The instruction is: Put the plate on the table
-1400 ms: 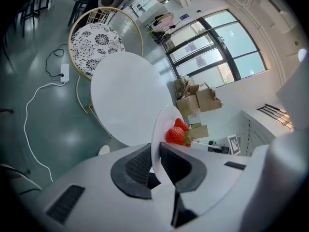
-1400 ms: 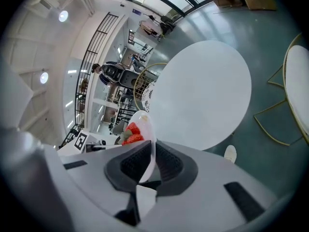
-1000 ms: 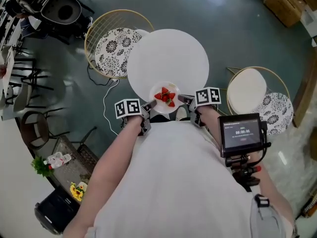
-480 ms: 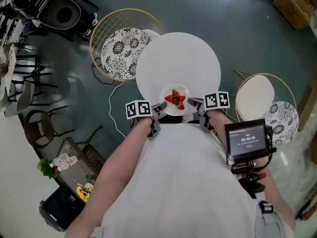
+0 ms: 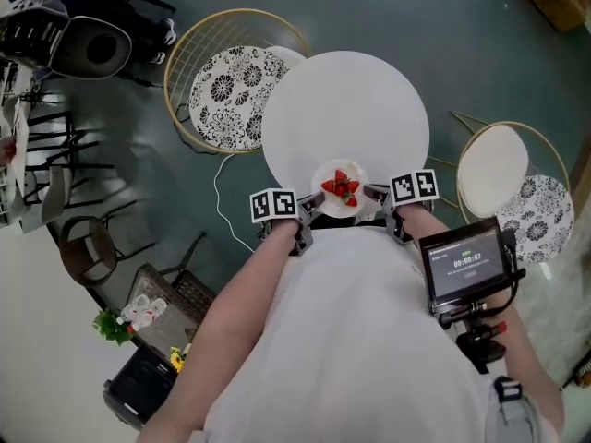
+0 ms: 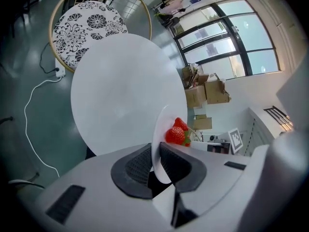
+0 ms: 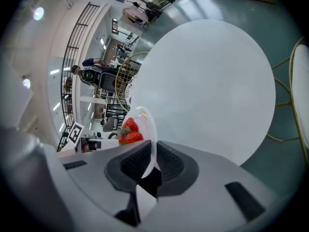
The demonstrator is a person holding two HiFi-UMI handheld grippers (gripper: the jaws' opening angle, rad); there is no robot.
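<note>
A small white plate point(image 5: 331, 178) with several strawberries point(image 5: 343, 188) hangs over the near edge of the round white table point(image 5: 346, 109). My left gripper point(image 5: 307, 214) is shut on the plate's left rim, and my right gripper point(image 5: 373, 197) is shut on its right rim. In the left gripper view the plate's rim point(image 6: 159, 144) stands edge-on between the dark pads point(image 6: 137, 166), with the strawberries point(image 6: 177, 132) beyond. In the right gripper view the rim point(image 7: 150, 139) sits the same way between the pads point(image 7: 135, 163), the strawberries point(image 7: 129, 131) to its left.
A gold wire chair with a patterned cushion point(image 5: 229, 83) stands left of the table. Another wire chair with a white round cushion point(image 5: 499, 169) and a patterned cushion point(image 5: 546, 209) stands to the right. A white cable point(image 5: 226, 192) lies on the dark floor. A screen point(image 5: 469, 261) is mounted near my right arm.
Both grippers and the plate have moved forward over the table's near edge, and the view has shifted with them. The grip on the plate is unchanged.
</note>
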